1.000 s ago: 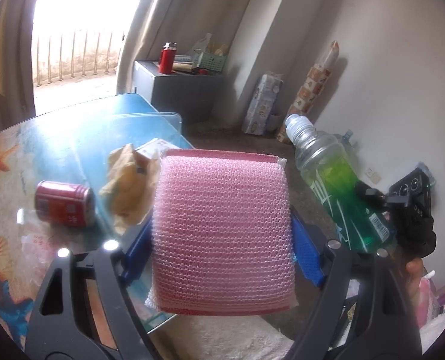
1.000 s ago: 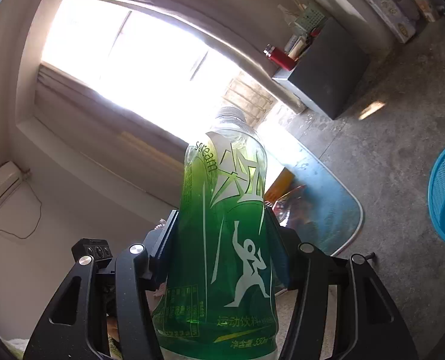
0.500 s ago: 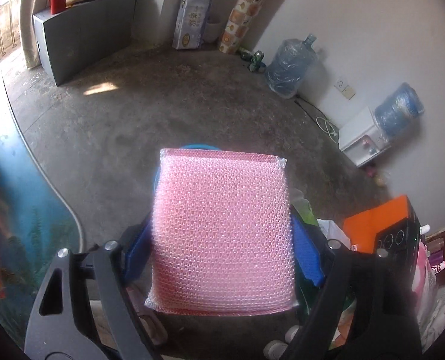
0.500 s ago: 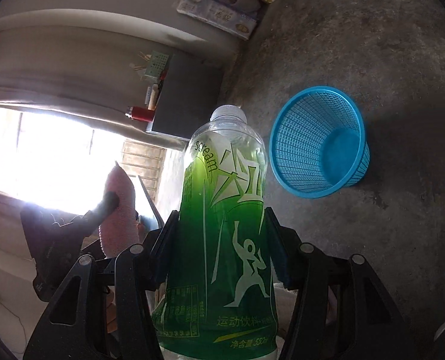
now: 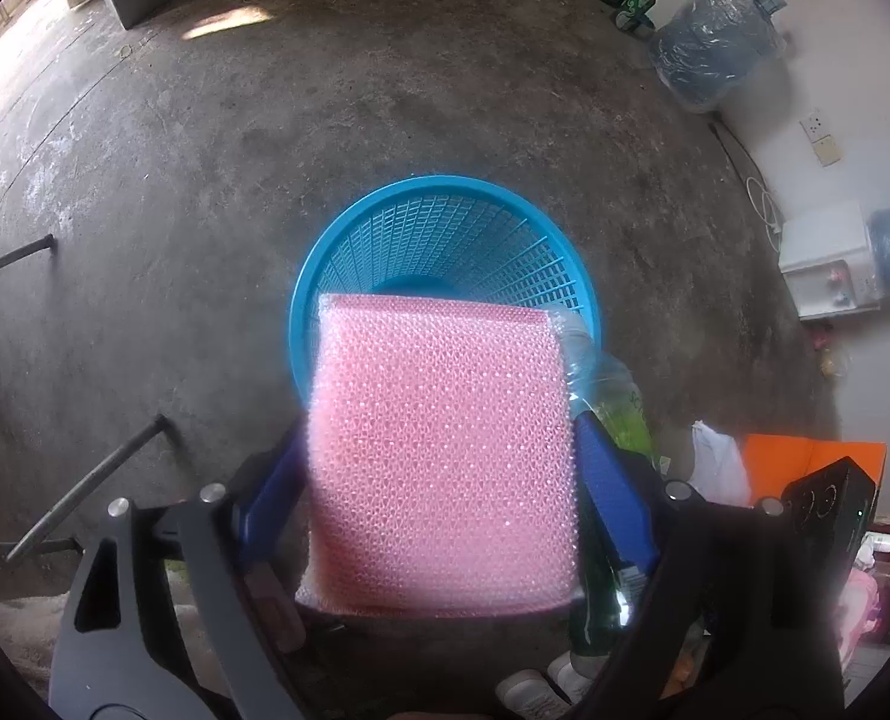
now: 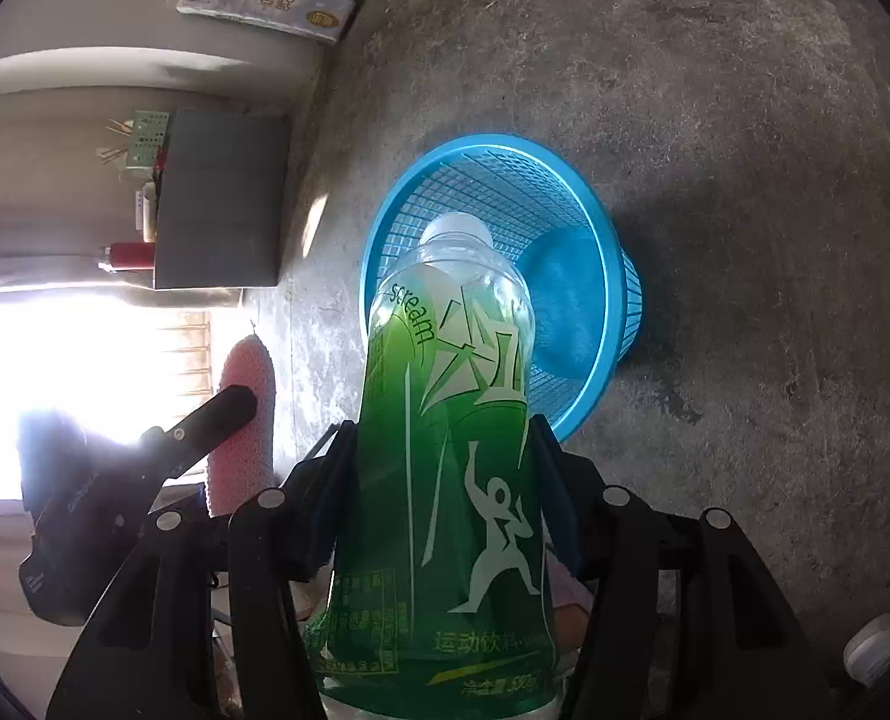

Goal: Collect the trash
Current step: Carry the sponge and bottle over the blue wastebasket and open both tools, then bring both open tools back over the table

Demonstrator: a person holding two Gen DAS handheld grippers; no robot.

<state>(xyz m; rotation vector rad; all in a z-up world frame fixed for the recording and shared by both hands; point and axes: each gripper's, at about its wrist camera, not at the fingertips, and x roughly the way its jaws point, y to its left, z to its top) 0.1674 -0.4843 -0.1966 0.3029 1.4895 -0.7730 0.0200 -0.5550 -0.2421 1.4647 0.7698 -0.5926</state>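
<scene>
Left wrist view: our left claw (image 5: pixel 438 468), its jaws just widening, carries a pink sponge (image 5: pixel 441 456) at centre frame over the blue basket (image 5: pixel 445 228); our right claw (image 6: pixel 438 492) clamps a green bottle (image 6: pixel 445 438).

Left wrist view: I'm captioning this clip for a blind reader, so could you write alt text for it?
A pink mesh sponge sits between the blue pads of the left claw, whose jaws have just been opening, above an empty blue mesh wastebasket on a bare concrete floor. A green drink bottle peeks out at the right, and water jugs stand by the wall.

Blue plastic mesh basket (image 5: pixel 445 228), rough concrete floor (image 5: pixel 264 120)
</scene>
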